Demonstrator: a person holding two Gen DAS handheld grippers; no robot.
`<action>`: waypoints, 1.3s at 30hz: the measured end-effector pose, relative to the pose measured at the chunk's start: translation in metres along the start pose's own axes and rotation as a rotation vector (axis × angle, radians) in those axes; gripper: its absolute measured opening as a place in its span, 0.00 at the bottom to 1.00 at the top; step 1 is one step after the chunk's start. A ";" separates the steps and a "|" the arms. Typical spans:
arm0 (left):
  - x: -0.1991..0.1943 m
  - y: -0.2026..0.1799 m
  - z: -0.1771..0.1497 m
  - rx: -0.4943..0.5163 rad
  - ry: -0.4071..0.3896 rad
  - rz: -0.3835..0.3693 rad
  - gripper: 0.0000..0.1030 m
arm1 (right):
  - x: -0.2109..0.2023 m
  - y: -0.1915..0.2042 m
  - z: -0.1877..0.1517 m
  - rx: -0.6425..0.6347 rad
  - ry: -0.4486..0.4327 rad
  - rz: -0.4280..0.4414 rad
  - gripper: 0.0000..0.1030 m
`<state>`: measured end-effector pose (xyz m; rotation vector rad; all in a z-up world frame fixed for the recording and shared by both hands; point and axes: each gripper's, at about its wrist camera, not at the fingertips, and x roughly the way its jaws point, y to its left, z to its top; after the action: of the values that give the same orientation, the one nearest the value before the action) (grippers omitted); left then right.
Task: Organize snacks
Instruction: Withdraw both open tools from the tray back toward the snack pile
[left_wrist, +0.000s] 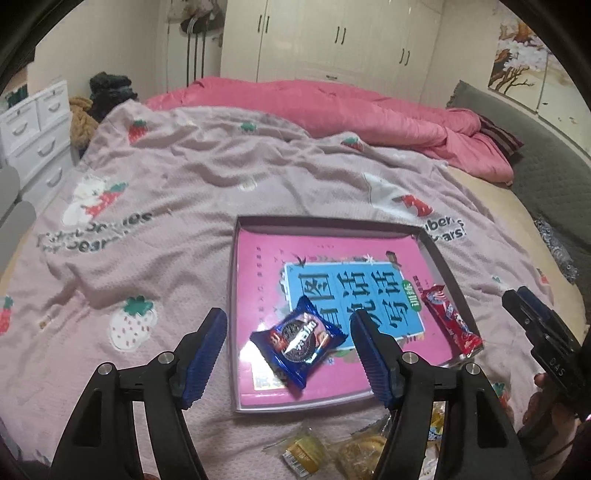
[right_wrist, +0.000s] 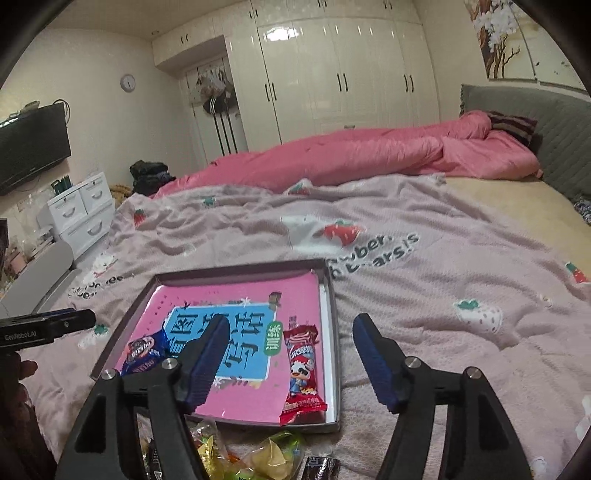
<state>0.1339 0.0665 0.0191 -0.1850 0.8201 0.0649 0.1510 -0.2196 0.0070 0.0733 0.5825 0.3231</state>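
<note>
A shallow grey tray (left_wrist: 325, 220) (right_wrist: 236, 270) with a pink printed bottom lies on the strawberry blanket. In it are a blue Oreo pack (left_wrist: 297, 341) (right_wrist: 144, 350) at the near left and a red wafer pack (left_wrist: 452, 321) (right_wrist: 303, 373) along the right wall. My left gripper (left_wrist: 287, 314) hangs open above the Oreo pack and touches nothing. My right gripper (right_wrist: 291, 320) hangs open above the red pack, empty as well. Each gripper shows at the edge of the other's view: the right gripper (left_wrist: 532, 321) and the left gripper (right_wrist: 48, 325).
Several loose wrapped snacks (left_wrist: 303, 450) (right_wrist: 266, 454) lie on the blanket in front of the tray. A pink quilt (left_wrist: 332, 107) is bunched at the far side of the bed. White drawers (left_wrist: 33, 136) stand at the left, a grey headboard (right_wrist: 554, 140) at the right.
</note>
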 end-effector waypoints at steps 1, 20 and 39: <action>-0.002 0.000 0.000 0.001 -0.004 -0.001 0.69 | -0.002 0.001 0.000 -0.001 -0.005 -0.003 0.69; -0.042 -0.004 -0.007 0.031 -0.050 -0.043 0.79 | -0.036 0.024 -0.003 -0.033 -0.028 -0.002 0.83; -0.056 -0.012 -0.020 0.050 -0.029 -0.070 0.79 | -0.061 0.022 -0.009 -0.019 -0.044 0.002 0.84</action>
<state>0.0827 0.0520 0.0478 -0.1648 0.7846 -0.0192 0.0916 -0.2185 0.0351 0.0624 0.5358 0.3283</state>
